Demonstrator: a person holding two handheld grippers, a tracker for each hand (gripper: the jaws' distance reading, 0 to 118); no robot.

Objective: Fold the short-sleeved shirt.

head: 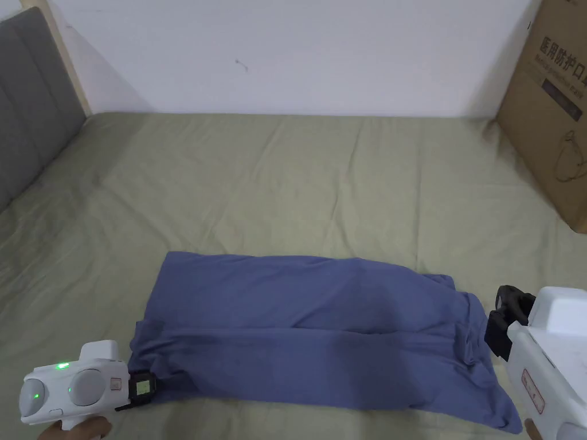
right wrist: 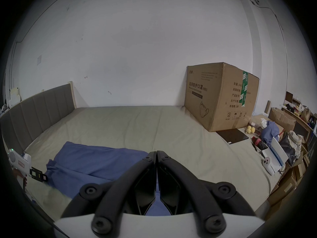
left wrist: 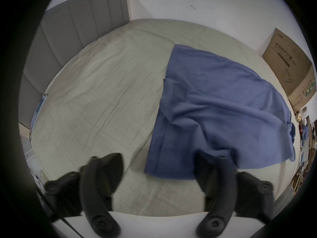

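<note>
1. Holding both claws low at the near edge. Left gripper [left wrist: 159, 169] at bottom left of the head view: jaws spread wide, nothing between them, one jaw over the shirt's near corner.
2. Right gripper [right wrist: 157, 157] at bottom right: jaws pressed together. I can't tell if cloth is pinched between them.
3. Short-sleeved shirt [head: 321, 332], blue, lies across the lower centre of the head view on the bed [head: 286, 183], already folded into a long band.
4. Risks, my read: left claw closing on the top layer only would peel the fold open. Uneven lift between sides would skew the band. Bunched cloth at the right end could drag.
5. Cardboard box [head: 550, 114] in the upper right, closed, contents unseen.
</note>
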